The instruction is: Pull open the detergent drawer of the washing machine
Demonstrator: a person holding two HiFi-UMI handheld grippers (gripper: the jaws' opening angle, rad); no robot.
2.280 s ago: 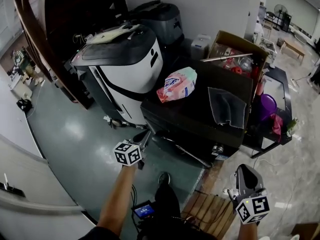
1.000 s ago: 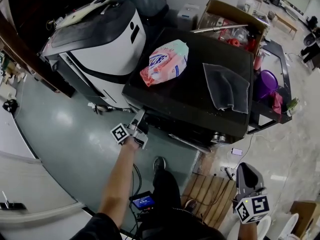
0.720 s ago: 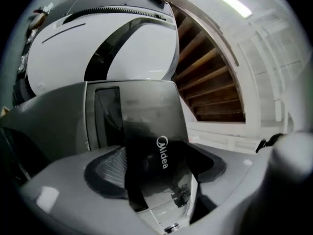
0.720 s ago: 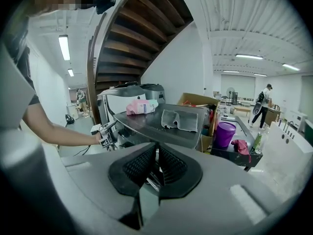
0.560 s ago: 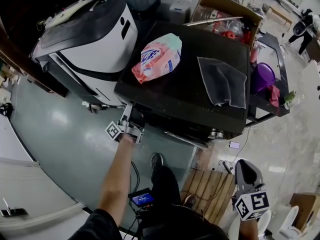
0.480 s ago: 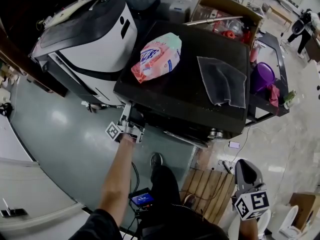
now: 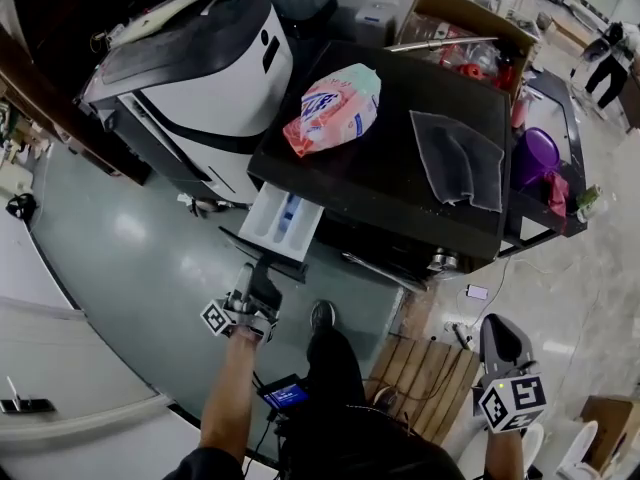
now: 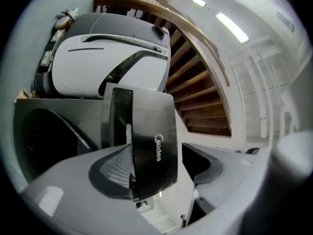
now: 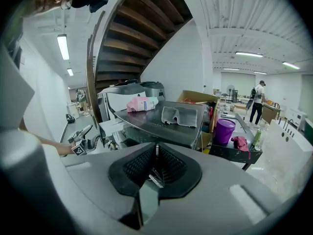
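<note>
The black washing machine (image 7: 390, 183) stands mid-frame in the head view. Its detergent drawer (image 7: 283, 223) juts out of the front left corner, white inside with a blue insert. My left gripper (image 7: 258, 271) is at the drawer's black front panel (image 8: 146, 136), which sits between its jaws. The jaws are closing: the left pad (image 8: 115, 168) lies against the panel, while the right pad (image 8: 208, 163) stands apart from it. Low at the right, away from the machine, my right gripper (image 7: 497, 326) hangs with its pads (image 9: 171, 165) together and nothing in them.
A pink detergent bag (image 7: 333, 108) and a grey cloth (image 7: 458, 158) lie on the machine's top. A white and black machine (image 7: 200, 78) stands to its left. A cardboard box (image 7: 470, 28) and a purple bucket (image 7: 533, 158) are behind and right. A wooden pallet (image 7: 425, 403) lies by my feet.
The drawer has slid out of the machine's front. My left gripper has drawn back toward me with the panel between its jaws. The right gripper has kept still.
</note>
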